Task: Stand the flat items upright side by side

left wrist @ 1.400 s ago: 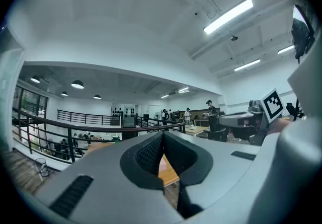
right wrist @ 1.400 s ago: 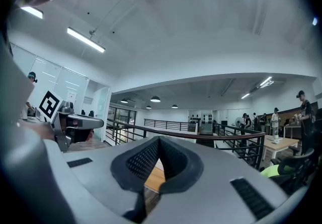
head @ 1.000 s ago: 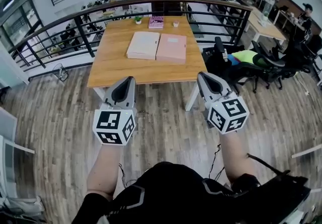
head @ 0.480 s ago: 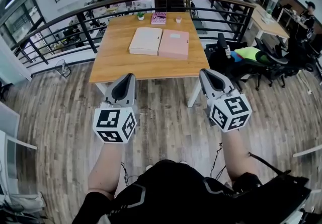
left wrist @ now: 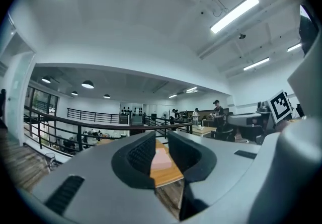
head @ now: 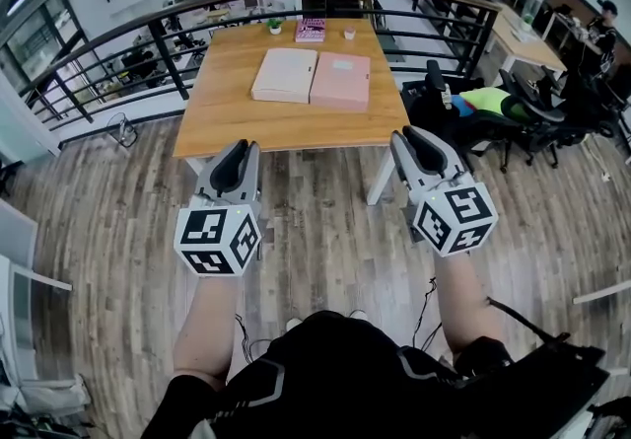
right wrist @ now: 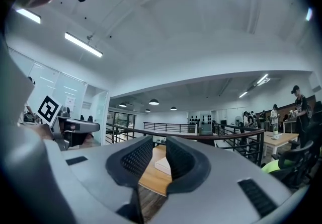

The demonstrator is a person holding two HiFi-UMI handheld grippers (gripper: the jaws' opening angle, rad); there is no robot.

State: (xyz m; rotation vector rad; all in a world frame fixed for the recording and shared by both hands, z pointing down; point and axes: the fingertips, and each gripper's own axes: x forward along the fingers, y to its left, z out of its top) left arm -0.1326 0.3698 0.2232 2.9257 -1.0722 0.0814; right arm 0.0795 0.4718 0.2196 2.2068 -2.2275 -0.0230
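Observation:
Two flat items lie side by side on the wooden table [head: 227, 111]: a cream one [head: 285, 74] on the left and a pink one [head: 341, 80] on the right. Both grippers hang over the floor, short of the table's near edge. The jaws of my left gripper [head: 240, 153] are opening, a narrow gap between them and nothing in it. My right gripper [head: 412, 143] is opening too, and it is empty. In the left gripper view the pink item [left wrist: 161, 160] shows far off through the gap. The right gripper view shows the cream item [right wrist: 163, 165] the same way.
At the table's far edge are a small pink book [head: 310, 30], a potted plant [head: 275, 26] and a cup [head: 349, 34]. A dark railing [head: 148, 18] curves behind the table. Office chairs [head: 493, 116] stand to its right. Wooden floor lies between me and the table.
Both pairs of jaws have parted slightly from shut. The left gripper has sunk a little and the table now sits slightly nearer in the head view.

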